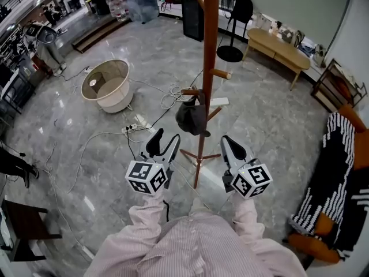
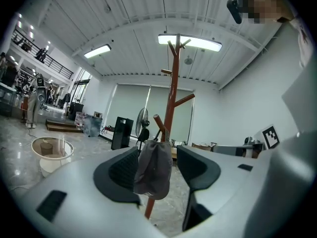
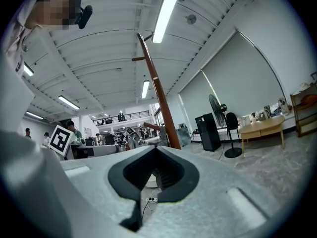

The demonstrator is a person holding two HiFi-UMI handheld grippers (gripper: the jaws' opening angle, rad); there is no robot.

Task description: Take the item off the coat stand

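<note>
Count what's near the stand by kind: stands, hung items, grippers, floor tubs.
Coat stand: 1
Cap hung on it: 1
Grippers: 2 (left gripper, right gripper)
White tub on the floor: 1
Total: 5

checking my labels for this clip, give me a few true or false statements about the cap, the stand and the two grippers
1. The grey cap hangs on a peg of the coat stand. True.
2. The left gripper is clamped on the cap. False: its jaws stand apart, and the cap ahead of them is not gripped.
3. The right gripper has its jaws together and holds nothing. True.
4. The round white tub sits on the wooden bench. False: it stands on the floor, left of the stand.
</note>
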